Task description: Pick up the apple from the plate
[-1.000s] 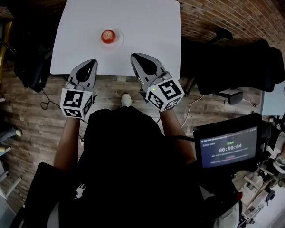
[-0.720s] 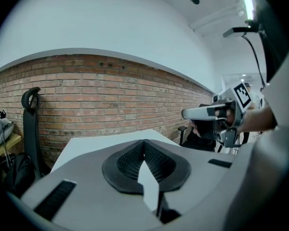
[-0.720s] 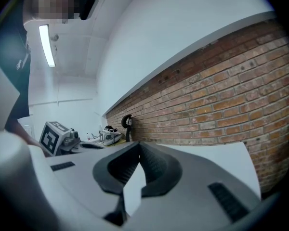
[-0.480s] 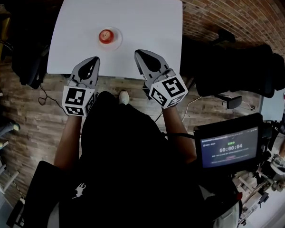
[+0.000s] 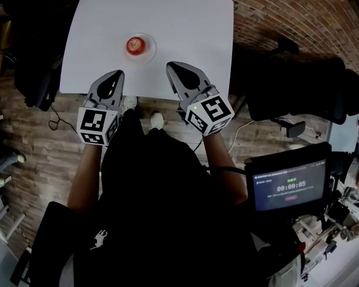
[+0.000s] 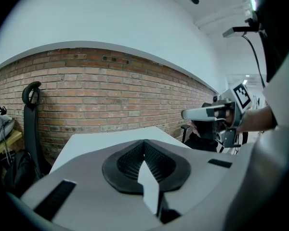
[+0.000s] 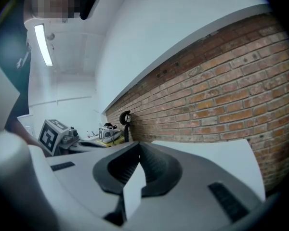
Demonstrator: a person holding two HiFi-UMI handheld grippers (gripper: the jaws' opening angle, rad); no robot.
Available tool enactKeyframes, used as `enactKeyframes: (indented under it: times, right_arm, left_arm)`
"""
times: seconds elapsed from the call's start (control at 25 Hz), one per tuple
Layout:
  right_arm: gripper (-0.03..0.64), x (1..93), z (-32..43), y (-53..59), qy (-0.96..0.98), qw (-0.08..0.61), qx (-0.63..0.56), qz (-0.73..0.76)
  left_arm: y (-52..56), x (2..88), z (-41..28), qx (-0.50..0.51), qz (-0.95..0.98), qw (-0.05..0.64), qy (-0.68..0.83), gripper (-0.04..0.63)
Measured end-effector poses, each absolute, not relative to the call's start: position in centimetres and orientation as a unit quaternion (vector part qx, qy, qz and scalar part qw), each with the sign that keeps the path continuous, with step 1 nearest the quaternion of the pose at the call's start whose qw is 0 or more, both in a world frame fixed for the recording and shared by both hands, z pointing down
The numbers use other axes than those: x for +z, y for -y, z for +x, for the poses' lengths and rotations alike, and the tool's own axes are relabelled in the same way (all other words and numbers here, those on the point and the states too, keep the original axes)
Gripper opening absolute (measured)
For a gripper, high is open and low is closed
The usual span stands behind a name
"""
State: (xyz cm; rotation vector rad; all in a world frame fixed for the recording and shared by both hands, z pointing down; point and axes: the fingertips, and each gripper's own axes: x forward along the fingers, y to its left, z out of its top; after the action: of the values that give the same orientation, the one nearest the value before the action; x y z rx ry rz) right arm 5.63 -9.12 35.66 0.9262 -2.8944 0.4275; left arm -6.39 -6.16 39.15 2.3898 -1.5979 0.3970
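A red apple (image 5: 134,45) sits on a small clear plate (image 5: 148,52) at the middle left of the white table (image 5: 185,23). Both grippers hover side by side over the table's near edge, well short of the plate. The left gripper (image 5: 116,75) is shut and empty, its dark pads meeting in the left gripper view (image 6: 144,144). The right gripper (image 5: 171,67) is also shut with nothing in it (image 7: 137,149). The apple does not show in either gripper view; the left gripper view catches the right gripper (image 6: 189,113) off to the side.
Brick floor surrounds the table, and a brick wall (image 6: 101,95) stands beyond its far side. A black chair (image 5: 299,85) is at the right, dark bags (image 5: 33,70) at the left. A screen with a timer (image 5: 289,186) stands near right. Shoes (image 5: 157,120) show under the near edge.
Both grippers have edged slightly forward over the table's near edge, staying shut. A second shoe has come into view beneath the edge.
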Motion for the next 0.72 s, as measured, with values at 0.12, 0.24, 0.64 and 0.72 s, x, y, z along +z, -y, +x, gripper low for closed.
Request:
enactKeyframes:
  times: [0.12, 0.24, 0.64, 0.72]
  right_arm:
    - [0.003, 35.8, 5.0, 9.8, 0.940, 0.039, 0.143, 0.307]
    - [0.004, 35.5, 4.3, 10.4, 0.938, 0.038, 0.144, 0.313]
    - [0.004, 35.9, 1.4, 13.4, 0.929, 0.048, 0.147, 0.336]
    - [0.004, 36.3, 0.7, 13.9, 0.928, 0.051, 0.146, 0.339]
  left_arm:
    - [7.2, 38.7, -7.0, 0.132, 0.821, 0.114, 0.544, 0.006]
    - [8.2, 38.1, -7.8, 0.128, 0.823, 0.108, 0.543, 0.006]
    - [11.5, 39.2, -10.6, 0.140, 0.833, 0.117, 0.523, 0.006]
    - [12.2, 39.7, -11.0, 0.140, 0.838, 0.111, 0.515, 0.006]
